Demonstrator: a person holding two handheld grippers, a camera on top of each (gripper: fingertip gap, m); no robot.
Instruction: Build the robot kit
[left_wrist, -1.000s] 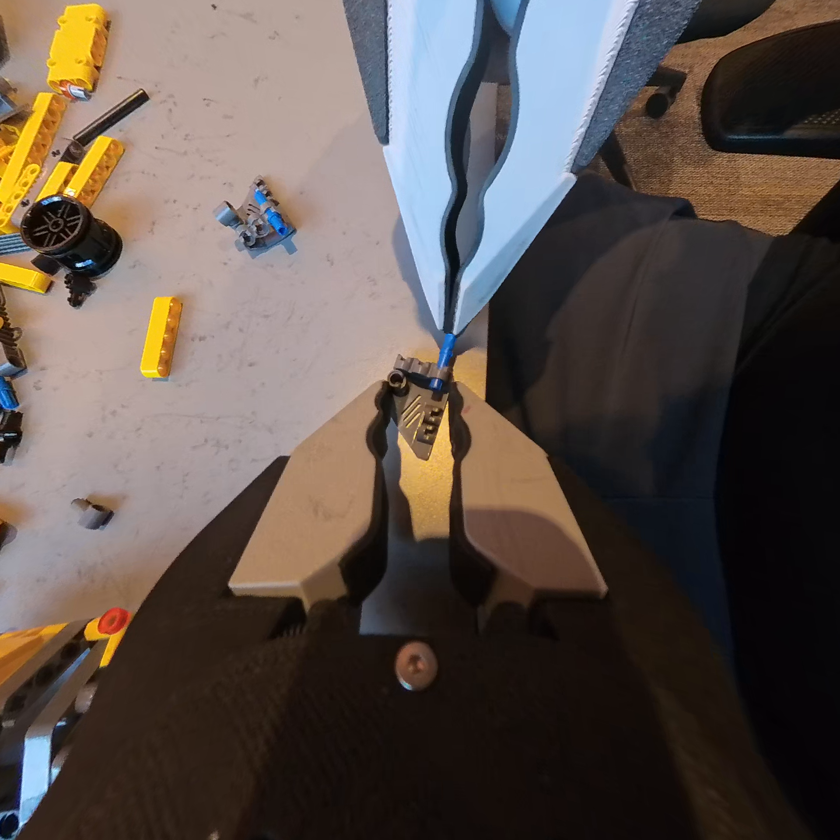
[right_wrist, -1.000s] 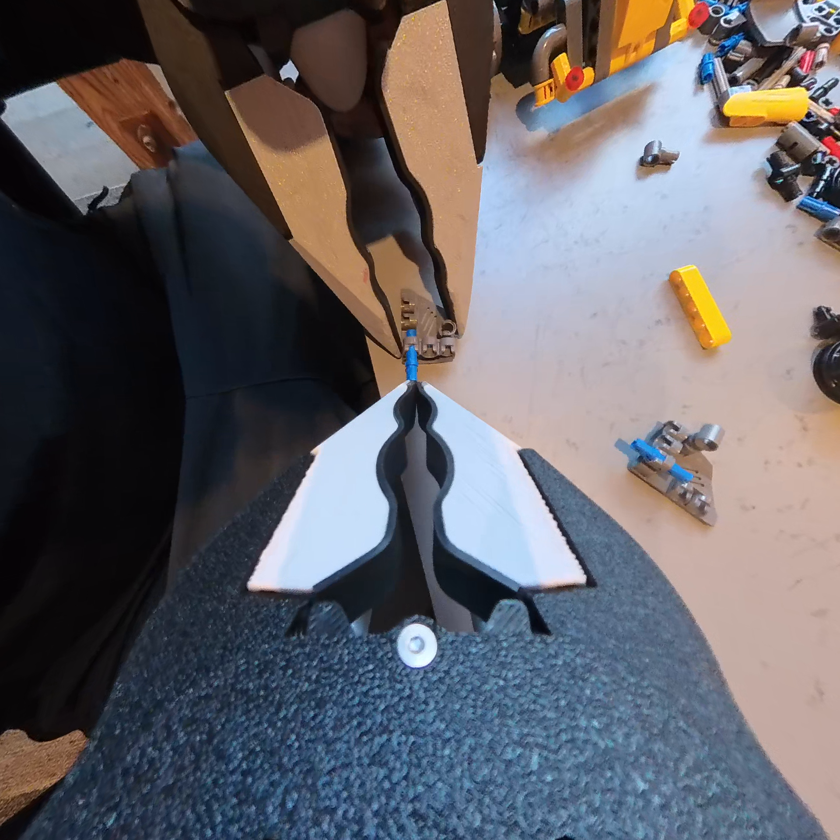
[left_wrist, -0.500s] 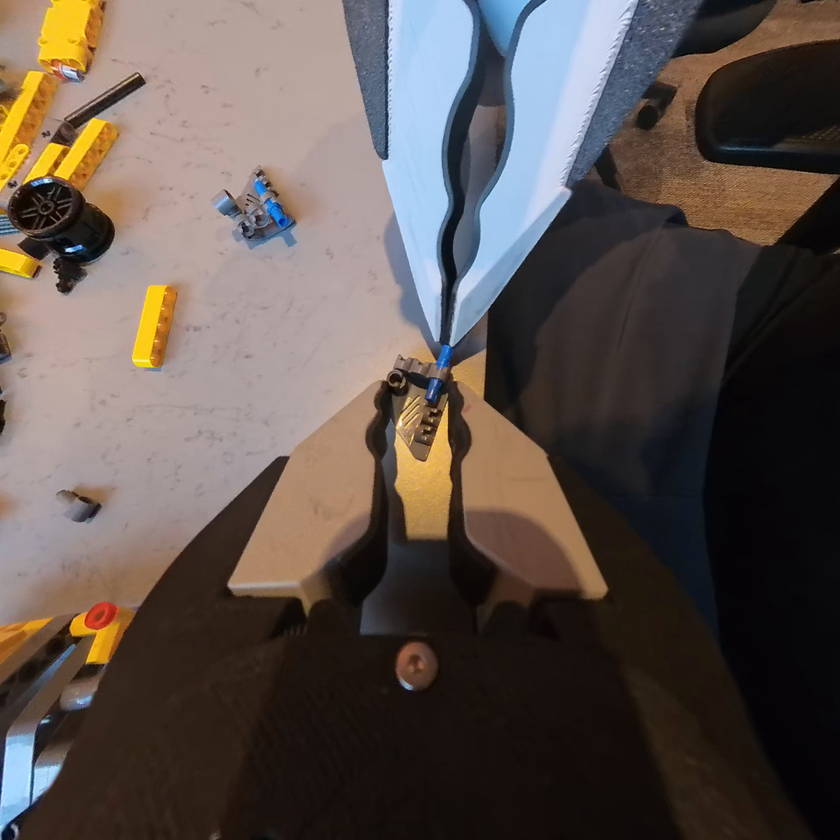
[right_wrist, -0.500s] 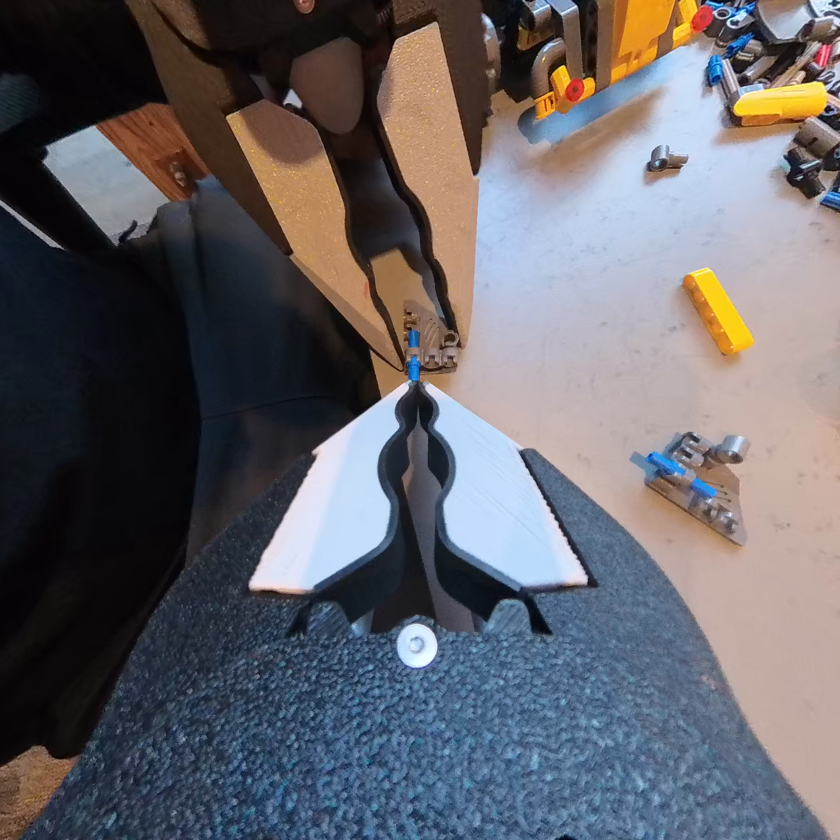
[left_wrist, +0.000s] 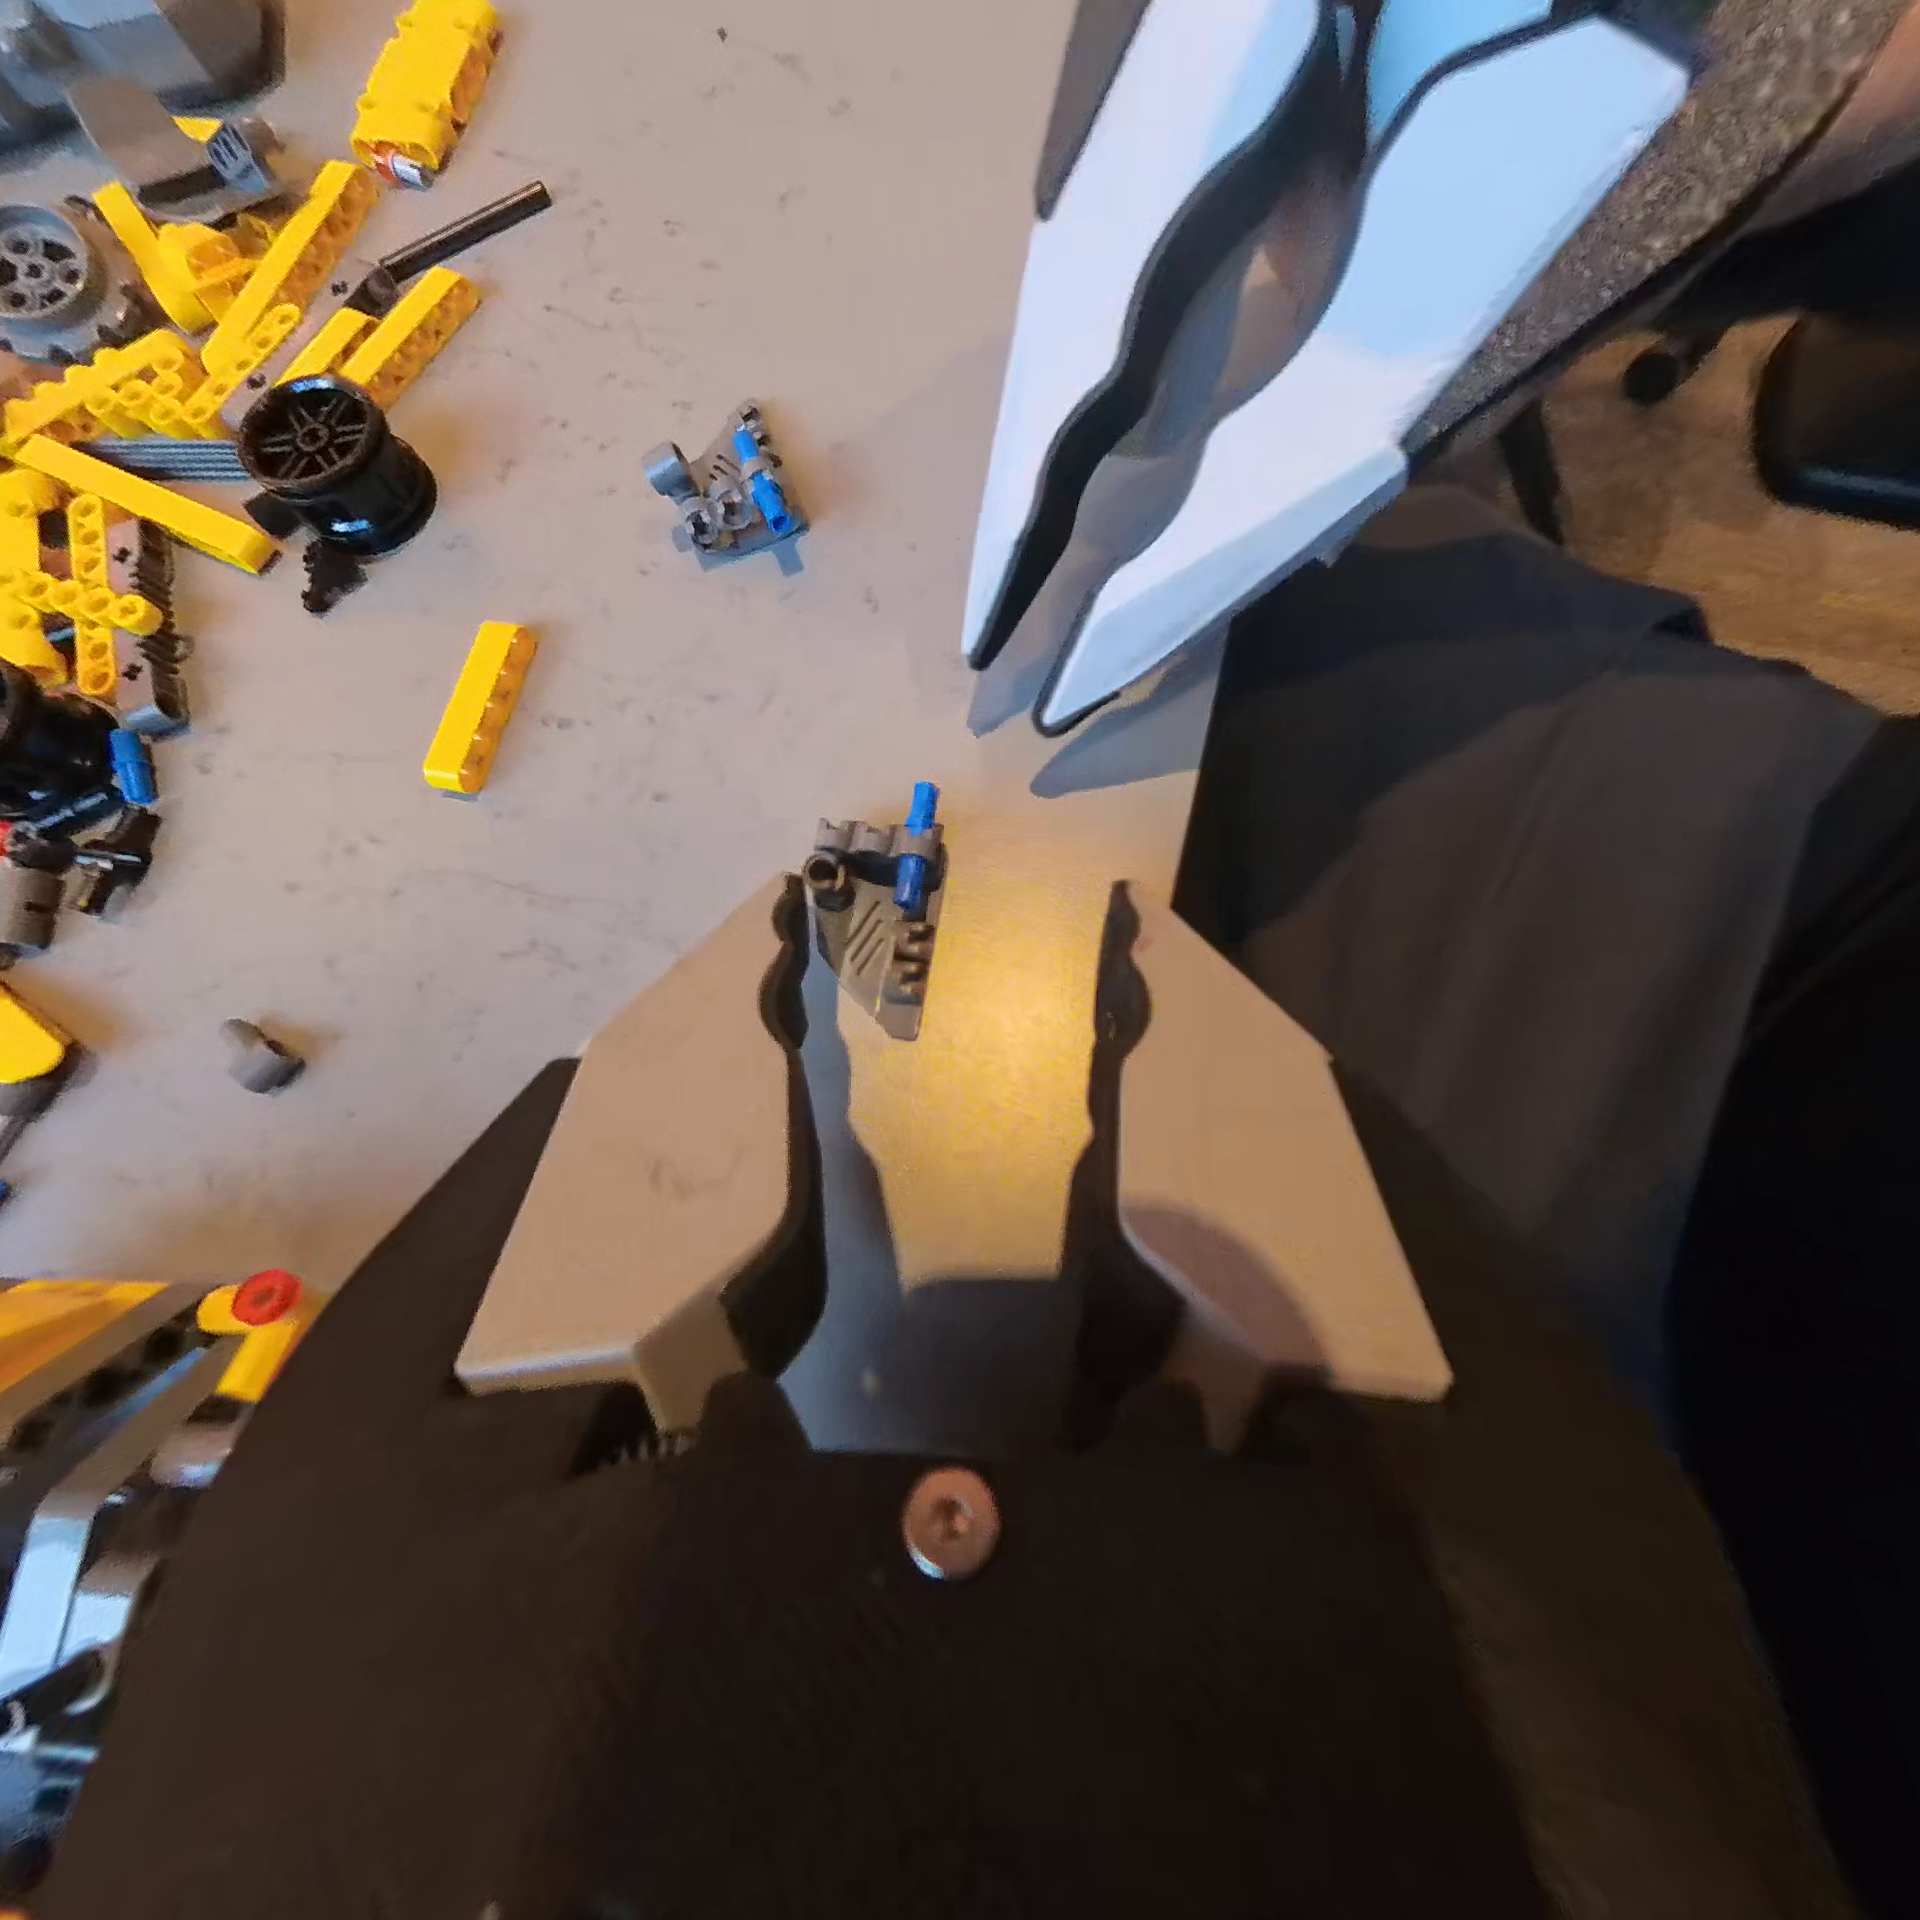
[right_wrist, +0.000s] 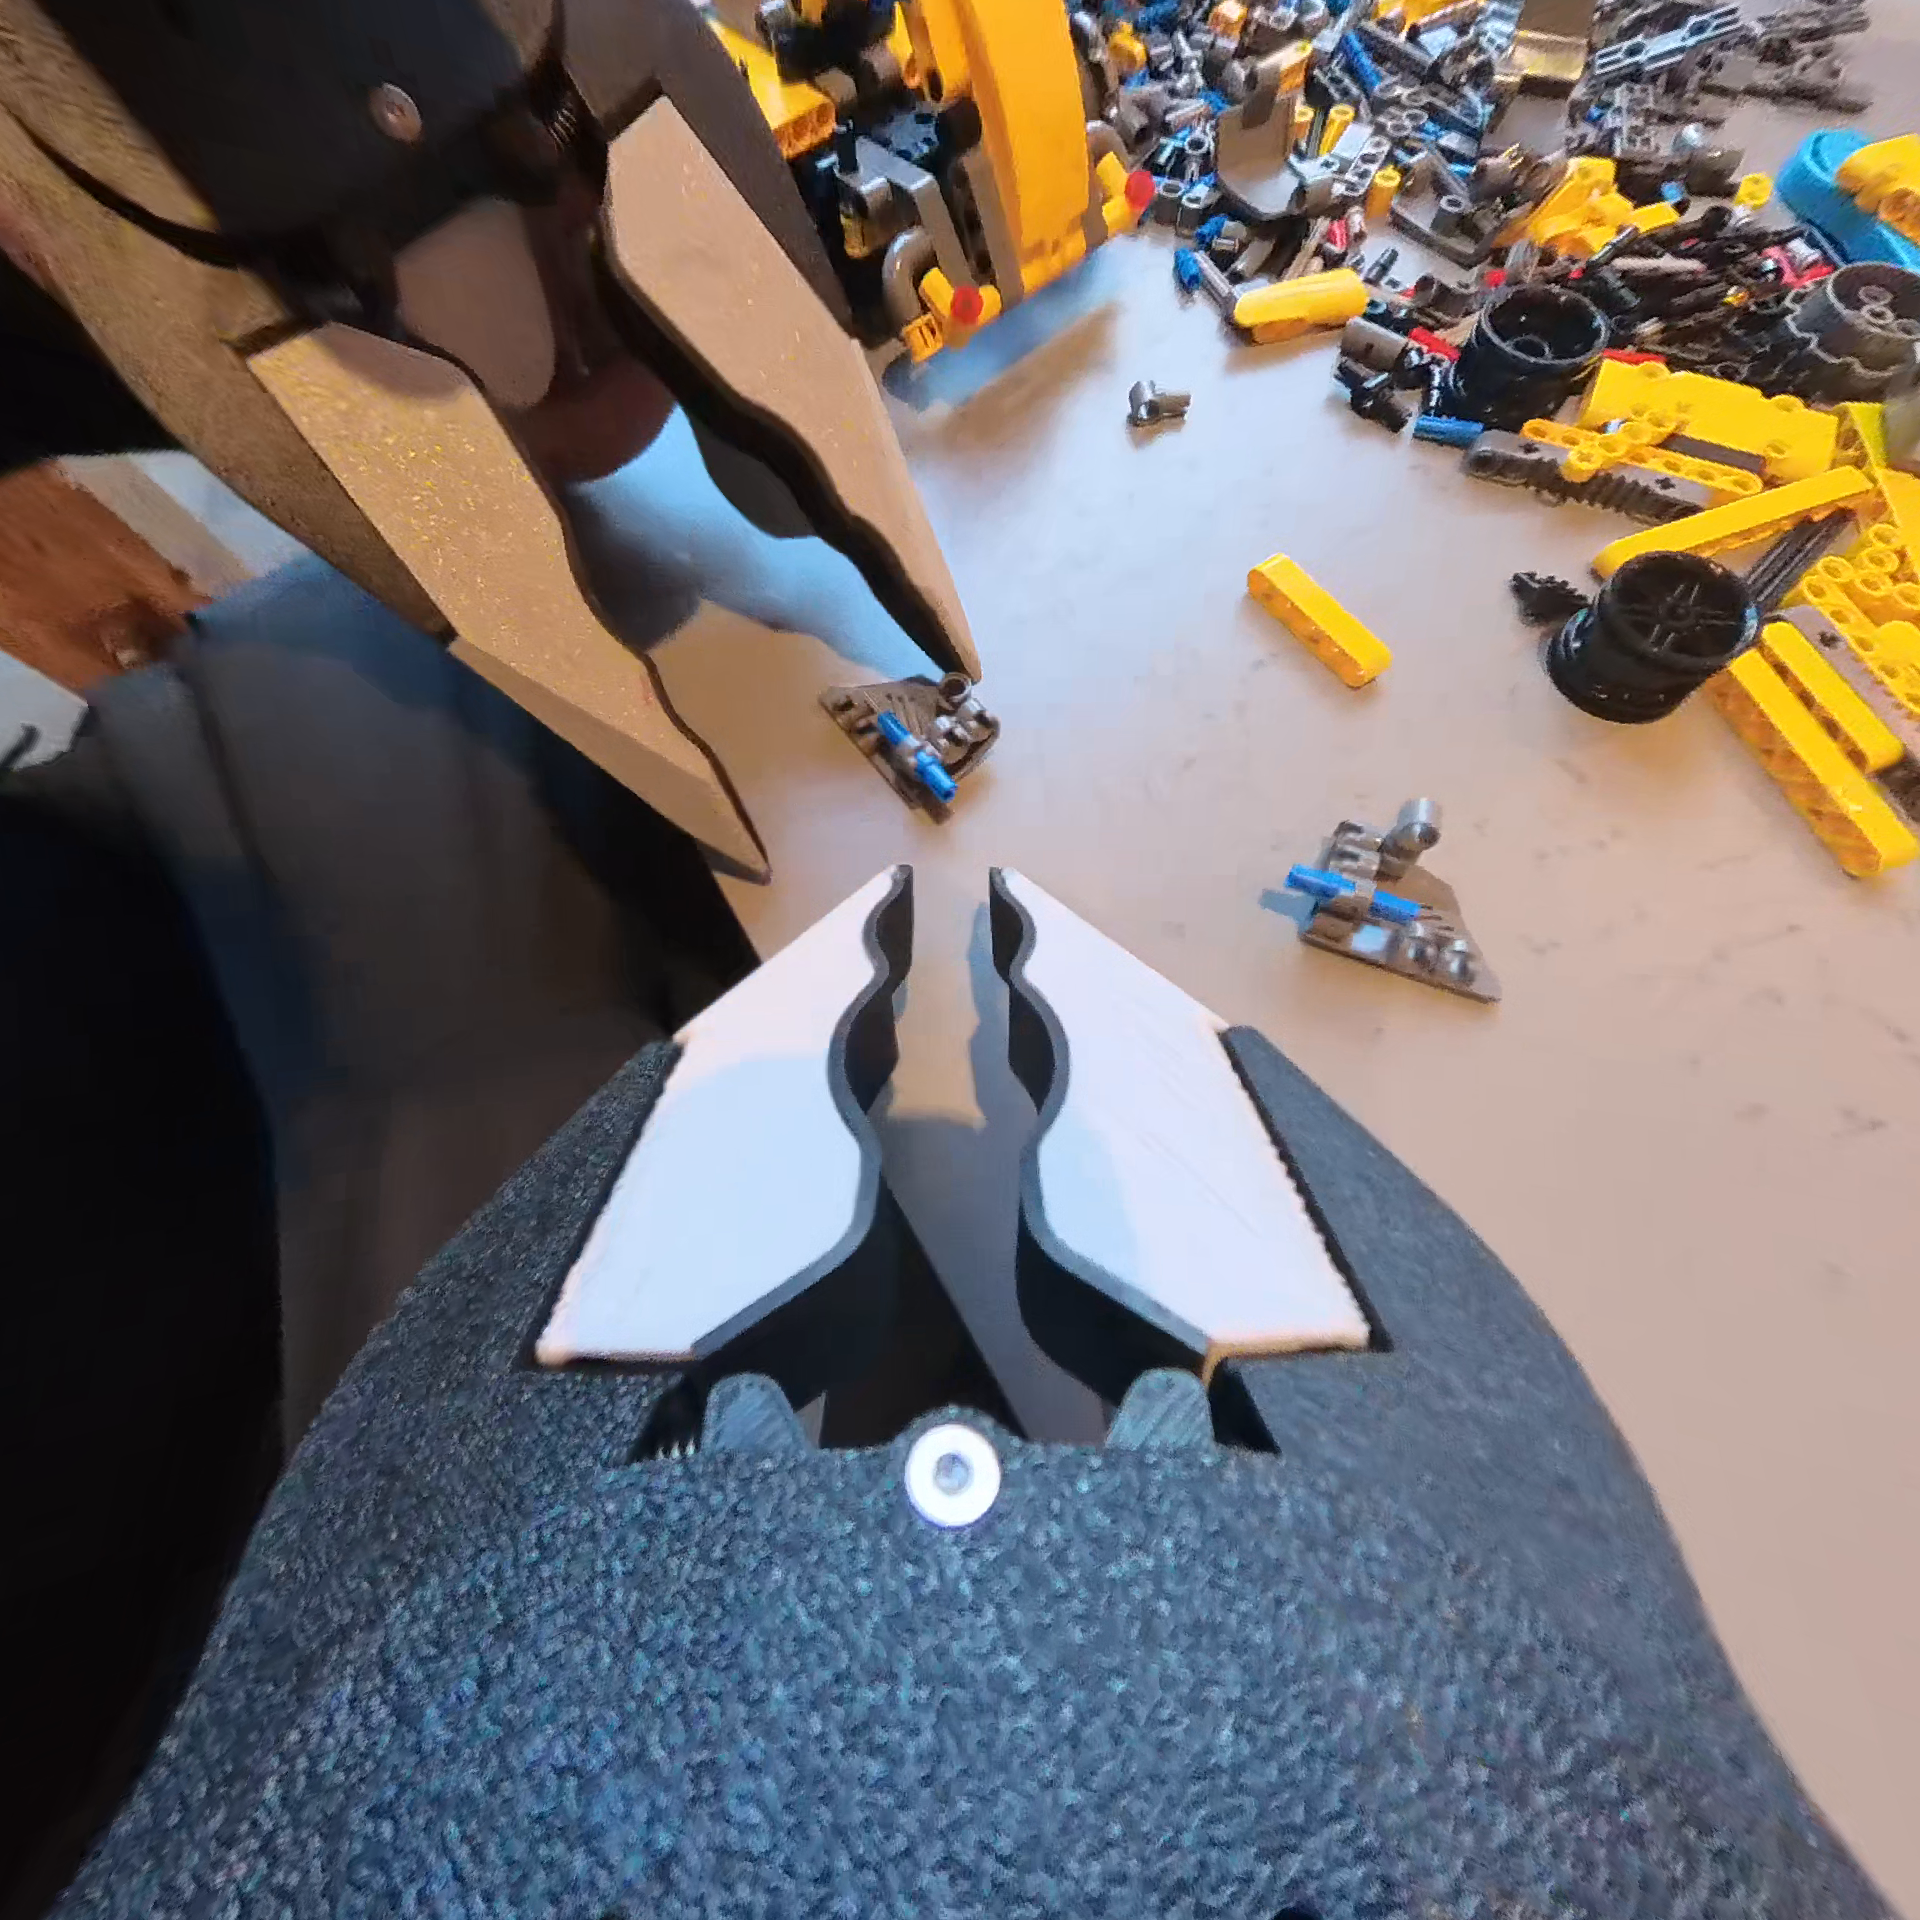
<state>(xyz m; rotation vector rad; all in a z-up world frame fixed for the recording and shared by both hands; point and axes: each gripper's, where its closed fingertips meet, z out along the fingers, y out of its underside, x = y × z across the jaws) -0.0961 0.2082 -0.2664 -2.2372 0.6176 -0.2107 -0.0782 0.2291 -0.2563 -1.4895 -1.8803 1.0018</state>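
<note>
Half a second before, both grippers had clamped the grey wedge piece (left_wrist: 878, 940) and its blue pin (left_wrist: 914, 847). Now the left gripper (left_wrist: 951, 904) had spread wide and the right gripper (right_wrist: 951, 883) stood slightly parted, both released. The wedge lay at frame centre on the table (left_wrist: 644, 748), touching the left fingertip (left_wrist: 790, 904), tip pointing toward the lower frame. A dark garment hid the table's edge.

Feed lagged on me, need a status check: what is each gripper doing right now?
Left gripper: open, holding nothing; the grey panel piece lies on the table by its left fingertip.
Right gripper: open, empty, apart from that piece.
</note>
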